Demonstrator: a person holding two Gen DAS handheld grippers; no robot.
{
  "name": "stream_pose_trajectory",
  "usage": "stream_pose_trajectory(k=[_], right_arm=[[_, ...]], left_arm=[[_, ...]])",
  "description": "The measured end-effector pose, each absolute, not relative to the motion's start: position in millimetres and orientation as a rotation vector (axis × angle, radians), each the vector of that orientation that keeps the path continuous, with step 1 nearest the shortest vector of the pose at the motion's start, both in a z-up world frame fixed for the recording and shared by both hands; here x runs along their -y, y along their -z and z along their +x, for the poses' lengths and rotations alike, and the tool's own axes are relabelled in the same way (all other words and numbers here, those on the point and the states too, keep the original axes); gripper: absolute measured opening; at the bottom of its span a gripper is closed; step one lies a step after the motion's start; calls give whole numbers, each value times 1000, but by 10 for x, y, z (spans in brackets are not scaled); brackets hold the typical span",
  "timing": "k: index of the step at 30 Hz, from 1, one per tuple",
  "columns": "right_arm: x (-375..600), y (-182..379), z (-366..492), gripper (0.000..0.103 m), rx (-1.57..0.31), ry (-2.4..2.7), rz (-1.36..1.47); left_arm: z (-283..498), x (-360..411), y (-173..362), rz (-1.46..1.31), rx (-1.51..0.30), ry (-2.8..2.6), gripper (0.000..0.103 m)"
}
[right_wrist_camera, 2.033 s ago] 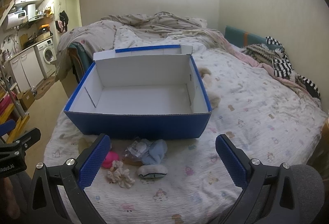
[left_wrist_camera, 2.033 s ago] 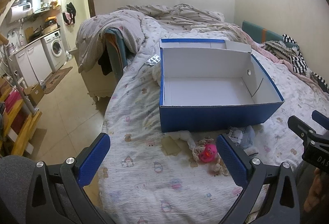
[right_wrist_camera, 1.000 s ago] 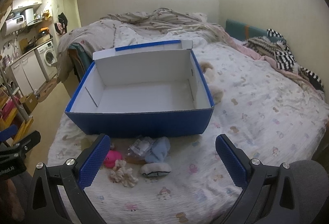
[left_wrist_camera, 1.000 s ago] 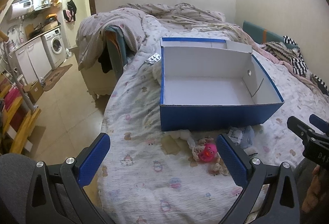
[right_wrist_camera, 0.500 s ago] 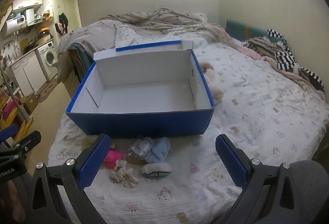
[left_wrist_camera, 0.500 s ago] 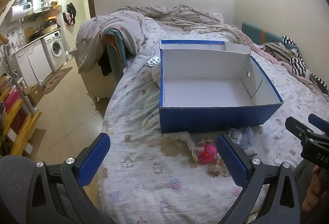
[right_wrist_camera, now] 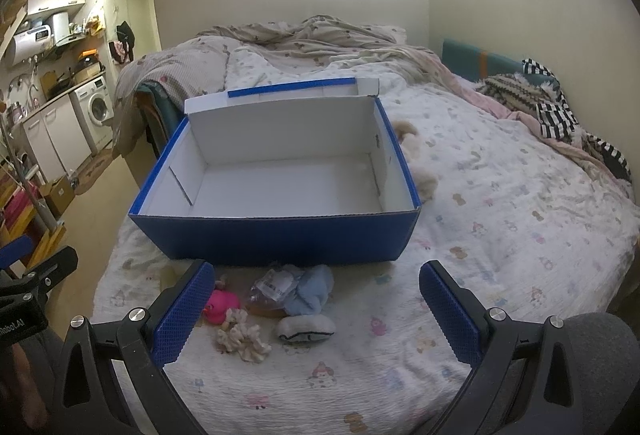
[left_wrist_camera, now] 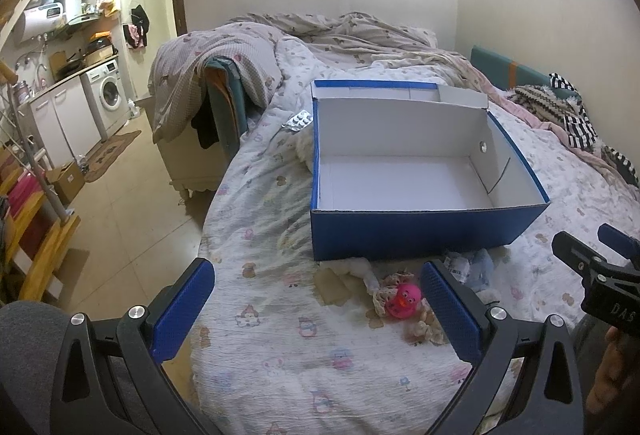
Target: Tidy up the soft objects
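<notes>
Both tongs hovered with their jaws spread wide and nothing between them: the left tongs low over the near edge of the bed, the right tongs beside them at much the same height. Ahead lay the blue box, open and bare inside, its long side running across both views. The soft things sat in a loose cluster on the sheet just in front of that near wall, between the box and the tongs.

From the right wrist view the cluster lay ahead and left of centre: a pale blue cloth against a clear crinkled packet, a white-and-dark sock lying crosswise, a cream scrunchie, and a pink duck close by the left fingertip.

From the left wrist view the same duck sat near the right-hand finger. Either hand looked about equally near; the sock's long axis ran across the right tongs' opening, so a wrist turn would probably be needed.
</notes>
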State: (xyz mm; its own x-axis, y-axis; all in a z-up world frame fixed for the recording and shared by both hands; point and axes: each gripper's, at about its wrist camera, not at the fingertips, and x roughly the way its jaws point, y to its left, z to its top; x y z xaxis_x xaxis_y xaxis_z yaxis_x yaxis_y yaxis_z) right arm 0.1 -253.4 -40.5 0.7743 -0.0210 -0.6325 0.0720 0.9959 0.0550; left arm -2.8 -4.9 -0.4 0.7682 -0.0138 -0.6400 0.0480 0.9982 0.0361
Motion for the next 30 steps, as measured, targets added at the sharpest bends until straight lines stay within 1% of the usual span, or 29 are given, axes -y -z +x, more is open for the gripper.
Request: stream_pose_trajectory(k=[11, 16, 23, 28, 30], right_arm=[[2510, 327, 78, 103, -726, -9, 77], [2550, 286, 167, 103, -793, -76, 140], [2491, 316, 412, 103, -908, -162, 144], [2479, 423, 633, 103, -996, -214, 173], [2499, 483, 726, 103, -1025, -212, 184]], left_arm=[[-10, 56, -164, 52, -677, 43, 103], [203, -16, -130, 57, -772, -4, 103], [623, -289, 33, -58, -955, -26, 103], [958, -395, 281, -108, -1096, -25, 97], [1092, -429, 425, -152, -1162, -19, 87]])
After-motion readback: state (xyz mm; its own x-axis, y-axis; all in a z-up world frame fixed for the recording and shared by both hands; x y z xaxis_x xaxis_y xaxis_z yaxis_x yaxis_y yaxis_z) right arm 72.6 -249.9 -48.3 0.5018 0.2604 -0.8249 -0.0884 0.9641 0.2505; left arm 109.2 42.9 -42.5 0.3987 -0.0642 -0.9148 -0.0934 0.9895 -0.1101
